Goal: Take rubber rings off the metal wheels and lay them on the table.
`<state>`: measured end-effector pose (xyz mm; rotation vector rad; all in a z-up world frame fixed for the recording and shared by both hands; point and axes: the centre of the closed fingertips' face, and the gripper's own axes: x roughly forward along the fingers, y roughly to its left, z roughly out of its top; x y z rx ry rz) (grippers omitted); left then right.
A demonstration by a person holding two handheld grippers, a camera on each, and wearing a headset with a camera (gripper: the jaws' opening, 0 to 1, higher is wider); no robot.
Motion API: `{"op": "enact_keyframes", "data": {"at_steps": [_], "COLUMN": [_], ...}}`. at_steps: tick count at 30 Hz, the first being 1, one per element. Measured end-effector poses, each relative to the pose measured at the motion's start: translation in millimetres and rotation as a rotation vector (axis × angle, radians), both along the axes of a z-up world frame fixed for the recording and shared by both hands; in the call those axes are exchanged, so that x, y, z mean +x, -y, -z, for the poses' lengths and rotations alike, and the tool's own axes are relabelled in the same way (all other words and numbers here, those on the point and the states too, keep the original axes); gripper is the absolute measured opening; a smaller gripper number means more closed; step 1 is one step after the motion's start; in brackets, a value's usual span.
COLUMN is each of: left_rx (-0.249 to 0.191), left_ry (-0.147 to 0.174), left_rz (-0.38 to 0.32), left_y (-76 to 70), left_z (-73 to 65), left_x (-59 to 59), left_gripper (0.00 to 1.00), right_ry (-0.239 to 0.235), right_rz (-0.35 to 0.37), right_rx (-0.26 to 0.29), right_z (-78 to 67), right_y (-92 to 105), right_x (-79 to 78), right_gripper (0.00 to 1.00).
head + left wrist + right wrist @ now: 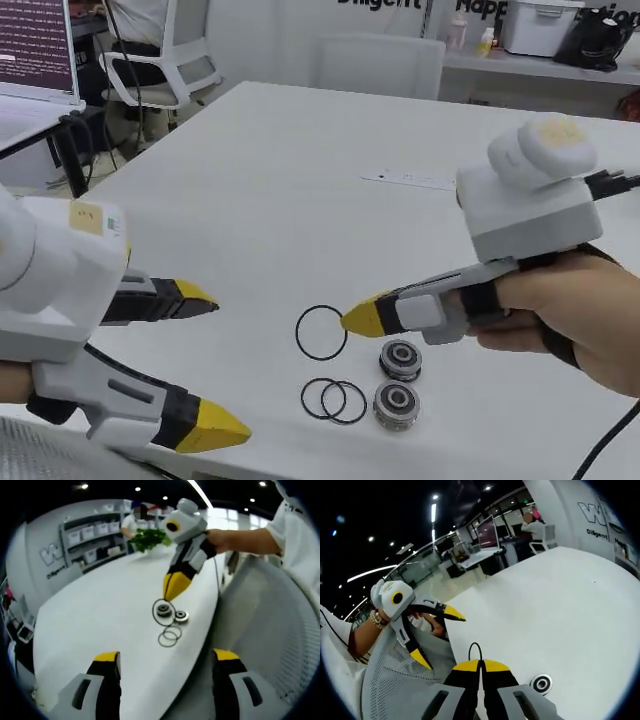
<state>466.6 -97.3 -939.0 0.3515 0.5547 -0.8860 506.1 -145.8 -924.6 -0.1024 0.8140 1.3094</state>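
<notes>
The right gripper point(362, 318) is pinching a black rubber ring point(320, 332) by its edge, with its yellow-tipped jaws pressed fully together on it, low over the white table point(280, 170). In the right gripper view the ring point(475, 650) is poking up as a thin loop from between the closed tips. I cannot tell whether the ring is touching the table. One metal wheel point(400, 358) is sitting on the table just beside those tips, and a second wheel point(396, 403) is sitting right next to it, nearer the person. Two more rings point(335, 400) are lying flat on the table, overlapping each other, just left of the second wheel. The left gripper point(212, 365) is hovering near the table's edge, well apart from the wheels, with its jaws spread wide and gripping nothing.
</notes>
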Motion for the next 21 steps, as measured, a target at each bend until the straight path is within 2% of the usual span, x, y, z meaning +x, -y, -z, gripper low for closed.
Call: {"op": "enact_keyframes", "data": {"at_steps": [8,9,11,16,19,21], "left_rx": [0.049,0.065,0.104,0.061,0.069,0.079], "left_ry": [-0.011,-0.006,-0.019,-0.021,-0.025,-0.028], "left_rz": [-0.005,-0.001,0.000,-0.016,-0.022,-0.020], "left_y": [-3.0,-4.2,-7.4,-4.8,-6.1,-6.7], "left_z": [10.3,12.7,17.8,13.8,15.7,17.5], "left_x": [-0.1,-0.6,-2.3,-1.3,-2.1,-3.1], "left_gripper": [0.72,0.70,0.69,0.72,0.73,0.73], "right_ry": [-0.022,-0.030,-0.056,-0.084,-0.104,-0.110], "right_rz": [-0.041,-0.039,-0.038,-0.032,-0.027,-0.021], "right_rx": [-0.047,-0.046,-0.038,-0.055,-0.085,-0.096], "right_z": [23.0,25.4,31.1,51.1,66.3,71.1], "right_y": [-19.7,-21.3,-24.7,-21.4,-16.6,-14.9], "right_x": [-7.6,-8.0,-12.2,-19.8,-20.2,-19.2], "right_gripper": [0.00,0.00,0.00,0.00,0.00,0.00]}}
